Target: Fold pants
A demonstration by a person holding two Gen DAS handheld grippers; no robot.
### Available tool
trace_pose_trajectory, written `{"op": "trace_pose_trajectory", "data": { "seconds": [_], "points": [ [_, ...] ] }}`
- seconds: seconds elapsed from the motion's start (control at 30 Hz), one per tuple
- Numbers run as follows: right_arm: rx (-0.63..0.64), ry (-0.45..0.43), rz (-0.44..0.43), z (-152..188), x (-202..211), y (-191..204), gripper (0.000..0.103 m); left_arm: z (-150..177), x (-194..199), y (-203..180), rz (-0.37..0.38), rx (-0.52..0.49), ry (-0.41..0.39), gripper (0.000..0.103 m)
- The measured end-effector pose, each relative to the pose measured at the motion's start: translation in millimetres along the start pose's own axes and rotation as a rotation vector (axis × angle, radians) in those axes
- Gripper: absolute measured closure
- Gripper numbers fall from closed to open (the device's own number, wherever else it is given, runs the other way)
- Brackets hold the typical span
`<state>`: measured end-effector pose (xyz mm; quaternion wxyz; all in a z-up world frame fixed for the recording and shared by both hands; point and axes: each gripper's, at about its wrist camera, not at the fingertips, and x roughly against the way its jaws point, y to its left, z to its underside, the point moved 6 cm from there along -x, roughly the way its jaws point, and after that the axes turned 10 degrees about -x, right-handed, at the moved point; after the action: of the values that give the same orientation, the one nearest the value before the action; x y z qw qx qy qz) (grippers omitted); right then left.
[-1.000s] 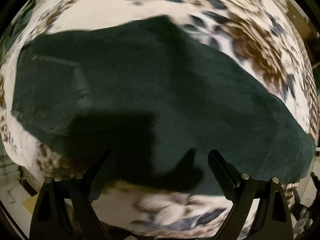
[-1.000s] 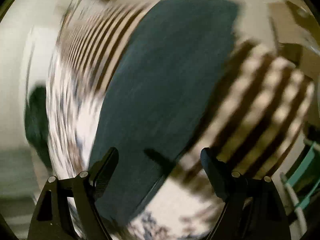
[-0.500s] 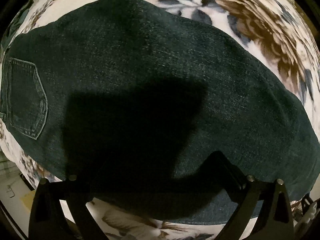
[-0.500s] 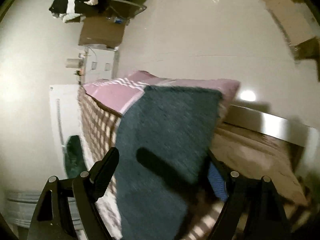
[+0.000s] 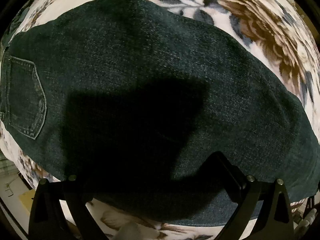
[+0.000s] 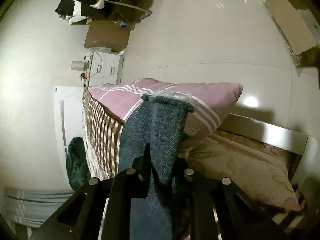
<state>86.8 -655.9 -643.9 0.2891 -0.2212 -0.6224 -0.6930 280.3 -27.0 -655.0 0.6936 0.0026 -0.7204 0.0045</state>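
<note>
Pants (image 5: 150,64) lie flat on the floral blanket (image 5: 270,30), their hem at 3 o'clock cut off; our own shadow blots the middle. Pointing straight down, our left gripper (image 5: 152,172) gapes empty. Our right gripper (image 6: 162,160), tilted downward, has just clenched a hem (image 6: 166,128) before the pillow (image 6: 210,100).

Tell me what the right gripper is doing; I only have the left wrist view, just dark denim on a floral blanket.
Observer: The right gripper has just closed and is pinching the hem end of a pant leg.
Operator: Report what lies beyond that hem.
Observer: A pink striped pillow sits right behind it.
Operator: Describe the hem's edge.
Observer: It is frayed, with pale loose threads along the top.
</note>
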Motion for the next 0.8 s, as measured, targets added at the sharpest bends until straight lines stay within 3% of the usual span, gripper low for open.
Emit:
{"op": "trace_pose_trajectory", "data": {
  "seconds": [0.07, 0.17, 0.33, 0.6, 0.8],
  "points": [
    [-0.063, 0.035, 0.008, -4.4, -12.6, -11.1, 0.067, 0.0, -0.9, 2.9, 0.003, -0.001, 0.002, 0.000],
    [-0.146, 0.060, -0.018, -11.4, -27.9, -22.4, 0.067, -1.9, -3.1, 11.6, 0.008, -0.003, 0.008, 0.000],
    [-0.059, -0.045, 0.005, -9.2, -8.7, -6.2, 0.087, -7.6, -2.6, 19.2, 0.009, -0.001, 0.007, 0.000],
    [0.037, -0.136, -0.045, 20.0, 52.1, 22.8, 0.092, -5.7, -0.2, 22.1, 0.019, 0.022, 0.004, 0.000],
    [0.135, -0.138, -0.067, 38.3, 75.9, 57.9, 0.092, -4.4, 3.4, 24.1, 0.029, 0.026, 0.014, 0.000]
  ]
}}
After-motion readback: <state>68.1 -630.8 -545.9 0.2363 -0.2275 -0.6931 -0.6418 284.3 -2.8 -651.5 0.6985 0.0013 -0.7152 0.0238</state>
